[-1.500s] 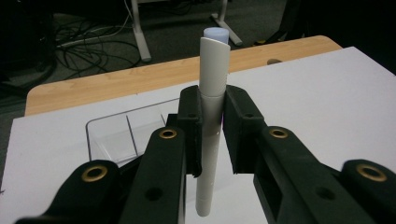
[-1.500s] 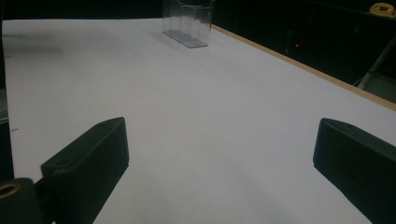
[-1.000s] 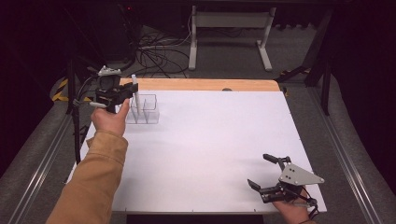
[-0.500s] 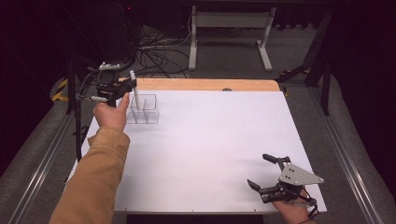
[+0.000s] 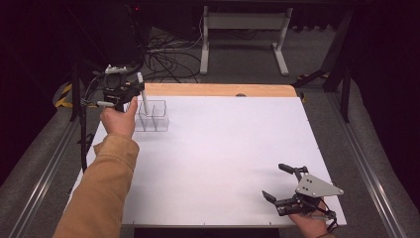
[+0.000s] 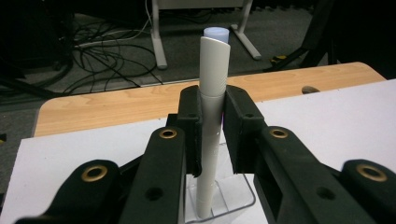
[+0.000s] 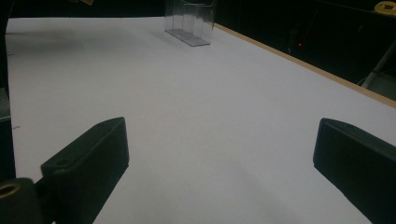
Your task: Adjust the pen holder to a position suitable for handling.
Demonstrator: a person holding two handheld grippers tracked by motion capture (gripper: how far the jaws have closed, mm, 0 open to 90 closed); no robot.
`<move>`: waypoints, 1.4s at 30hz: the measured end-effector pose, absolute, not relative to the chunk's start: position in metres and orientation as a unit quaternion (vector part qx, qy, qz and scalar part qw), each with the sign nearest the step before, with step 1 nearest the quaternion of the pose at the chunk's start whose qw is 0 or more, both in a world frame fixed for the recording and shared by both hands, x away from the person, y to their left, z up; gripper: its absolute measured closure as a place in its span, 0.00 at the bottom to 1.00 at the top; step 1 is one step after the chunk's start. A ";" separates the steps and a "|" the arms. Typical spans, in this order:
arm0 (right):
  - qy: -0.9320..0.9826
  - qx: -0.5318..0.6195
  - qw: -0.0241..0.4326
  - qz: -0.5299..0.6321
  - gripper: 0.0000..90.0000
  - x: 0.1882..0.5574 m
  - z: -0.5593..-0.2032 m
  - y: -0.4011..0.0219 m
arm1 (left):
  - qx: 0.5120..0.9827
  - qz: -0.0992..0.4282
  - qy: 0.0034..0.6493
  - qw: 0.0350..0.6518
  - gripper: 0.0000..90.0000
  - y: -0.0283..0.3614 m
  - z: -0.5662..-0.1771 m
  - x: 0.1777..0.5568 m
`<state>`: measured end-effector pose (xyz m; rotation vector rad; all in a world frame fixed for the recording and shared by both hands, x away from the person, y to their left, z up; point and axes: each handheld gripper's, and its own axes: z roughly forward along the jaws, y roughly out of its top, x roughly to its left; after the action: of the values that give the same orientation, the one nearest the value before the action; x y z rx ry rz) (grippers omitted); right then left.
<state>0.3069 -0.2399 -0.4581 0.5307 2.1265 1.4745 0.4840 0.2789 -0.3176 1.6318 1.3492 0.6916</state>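
My left gripper [image 5: 132,94] is shut on a white marker pen [image 6: 211,116] with a pale cap, held upright at the table's far left. The pen's lower end stands inside a clear plastic organiser [image 5: 151,118] with several compartments; in the left gripper view its foot reaches the clear box [image 6: 233,196]. Both black jaws press the pen's barrel from either side. My right gripper [image 5: 282,182] rests near the front right corner of the white table [image 5: 223,148], jaws wide open with nothing between them.
The clear organiser [image 7: 189,23] stands far off in the right gripper view. A bare wooden strip [image 5: 218,89] runs along the table's far edge. Cables [image 5: 168,54] and a desk frame [image 5: 242,29] lie on the floor beyond. Metal rails flank both sides.
The left hand has shifted slightly toward the far left and down, carrying the pen over the organiser. The right gripper has stayed still.
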 end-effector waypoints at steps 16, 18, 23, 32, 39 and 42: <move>0.779 0.194 0.249 0.542 0.04 0.306 -0.458 -0.241 | 0.670 0.278 0.534 0.434 0.87 0.276 -0.331 0.495; 0.779 0.194 0.249 0.542 0.04 0.306 -0.458 -0.241 | 0.673 0.278 0.533 0.431 0.87 0.275 -0.332 0.495; 0.779 0.193 0.249 0.542 0.04 0.306 -0.458 -0.241 | 0.683 0.278 0.523 0.428 0.80 0.273 -0.331 0.491; 0.779 0.190 0.249 0.543 0.04 0.307 -0.457 -0.239 | 0.694 0.293 0.482 0.447 0.50 0.271 -0.323 0.468; 0.779 0.189 0.249 0.543 0.04 0.307 -0.457 -0.237 | 0.701 0.291 0.434 0.485 0.38 0.273 -0.316 0.444; 0.782 0.189 0.246 0.541 0.04 0.307 -0.457 -0.236 | 0.706 0.291 0.421 0.490 0.36 0.271 -0.314 0.436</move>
<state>0.3075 -0.2362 -0.4574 0.5169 2.1321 1.4748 0.4361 0.2712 -0.3136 1.7146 1.0223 0.7078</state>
